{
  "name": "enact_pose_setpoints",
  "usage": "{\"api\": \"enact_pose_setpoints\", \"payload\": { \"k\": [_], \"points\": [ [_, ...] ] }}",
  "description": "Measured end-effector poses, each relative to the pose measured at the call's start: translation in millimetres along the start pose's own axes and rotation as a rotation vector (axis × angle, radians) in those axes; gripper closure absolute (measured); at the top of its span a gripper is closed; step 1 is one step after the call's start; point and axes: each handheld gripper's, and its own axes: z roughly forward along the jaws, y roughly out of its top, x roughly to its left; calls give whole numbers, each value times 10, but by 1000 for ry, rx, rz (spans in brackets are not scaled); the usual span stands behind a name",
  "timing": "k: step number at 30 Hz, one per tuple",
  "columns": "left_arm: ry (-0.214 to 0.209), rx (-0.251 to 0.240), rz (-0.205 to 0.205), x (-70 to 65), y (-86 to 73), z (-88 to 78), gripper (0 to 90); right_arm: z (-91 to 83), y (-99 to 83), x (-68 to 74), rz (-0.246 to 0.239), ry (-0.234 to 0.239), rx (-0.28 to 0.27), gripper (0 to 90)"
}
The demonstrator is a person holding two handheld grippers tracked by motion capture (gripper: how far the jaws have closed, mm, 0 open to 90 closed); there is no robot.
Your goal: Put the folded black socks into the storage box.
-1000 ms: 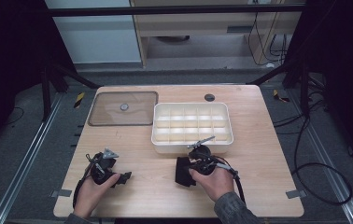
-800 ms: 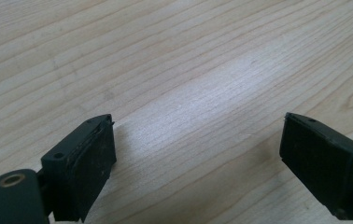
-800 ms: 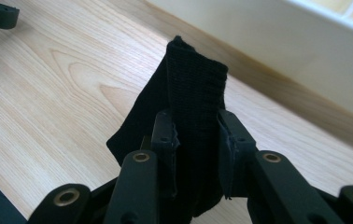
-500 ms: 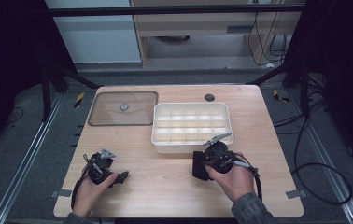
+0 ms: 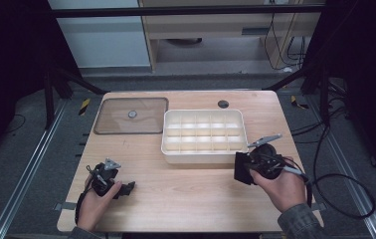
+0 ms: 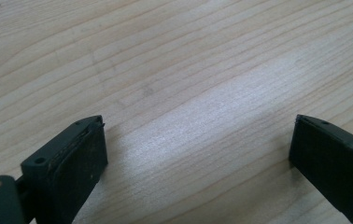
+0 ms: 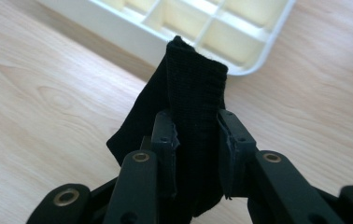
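Note:
A folded black sock (image 7: 191, 98) is pinched between the jaws of my right gripper (image 7: 198, 135), which is shut on it. In the high view that gripper (image 5: 243, 169) holds the black sock (image 5: 240, 168) just off the front right corner of the white compartment tray (image 5: 203, 154). The tray's rim (image 7: 118, 25) lies right behind the sock. My left gripper (image 5: 126, 188) rests low at the table's front left, and its jaws have just been opening. They stand wide apart over bare wood (image 6: 198, 140) with nothing between them.
A clear brown-tinted lid (image 5: 131, 115) lies flat at the back left of the wooden table (image 5: 186, 194). A small dark round hole (image 5: 223, 104) sits near the back edge. Cables trail off the table's right side.
My right hand has carried the sock to the right and upward, from the table's front middle to the tray's front right corner. The left hand has stayed in place.

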Motion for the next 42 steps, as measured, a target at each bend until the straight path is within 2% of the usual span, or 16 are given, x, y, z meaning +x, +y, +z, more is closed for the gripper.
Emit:
{"api": "enact_pose_setpoints", "payload": {
  "k": [9, 16, 22, 27, 31, 33, 42],
  "points": [
    [5, -46, 1, 30, -43, 20, 11, -164, 35, -295, 18, -40, -19, 711],
    [12, -92, -13, 26, -83, 41, 0, -232, 103, -472, 36, -46, -48, 711],
    [18, -104, -10, 25, -97, 42, 0, -286, 216, -522, 24, -62, -70, 710],
    [18, -116, -17, 20, -111, 45, 0, -314, 398, -557, -1, -95, -85, 709],
    [18, -122, -22, 16, -113, 48, 0, -291, 477, -567, -7, -103, -88, 709],
    [20, -122, -23, 13, -113, 49, 0, -248, 538, -558, -26, -117, -81, 709],
    [19, -121, -20, 9, -116, 46, 0, -154, 614, -599, -16, -114, -82, 708]
  ]
}}
